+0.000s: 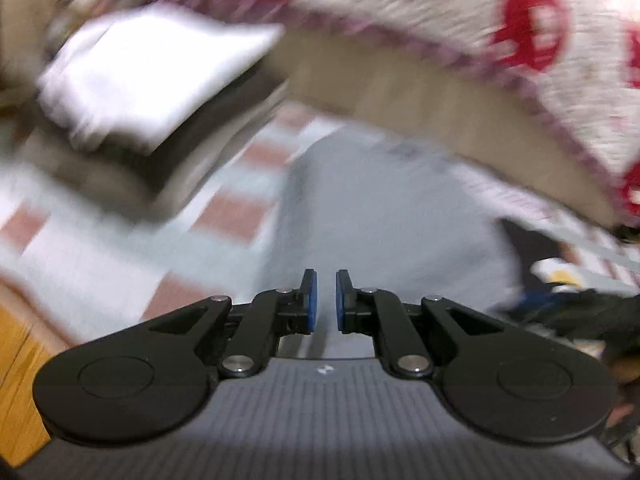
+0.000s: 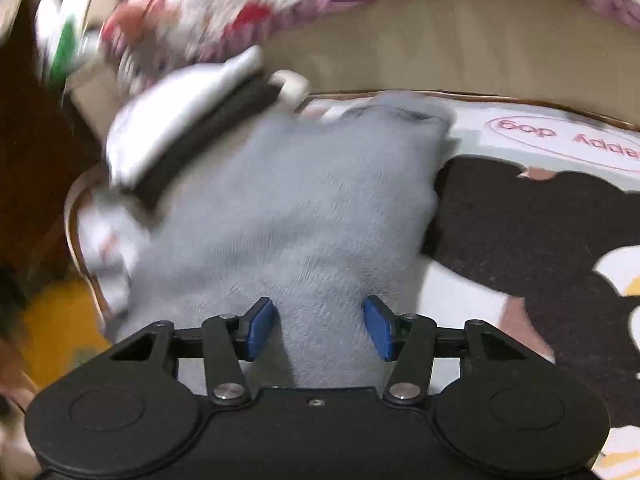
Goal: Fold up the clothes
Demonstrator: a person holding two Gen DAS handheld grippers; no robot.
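Both views are smeared with motion blur, but I can read the scene: a grey garment (image 2: 288, 208) lies in front of me on a printed mat (image 2: 540, 216), gathered into a fairly compact shape with a rounded top edge, so I judge at least one fold is in and the piece is close to done, though I cannot tell how tidy the edges are. My right tongs (image 2: 320, 328) sit low over the near end of that grey cloth, blue pads well apart and clear of the fabric on both sides, gripping nothing. My left tongs (image 1: 326, 300) hang above the same grey garment (image 1: 380, 208), pads drawn nearly together with a thin gap and nothing between them, so that side is empty too. Off to the left there is a stack of folded clothes (image 2: 180, 128), white on top of something dark, which I take as pieces already finished. What seems left, by my reckoning, is squaring up this grey one and moving it onto that stack. Behind it all runs a patterned blanket (image 1: 440, 12) with red motifs and a purple border. As for writing, the mat carries pink lettering inside an oval (image 2: 560, 136), upside down from where I stand; I make out "dog" and what looks like part of "happy", the rest cut off at the edge.
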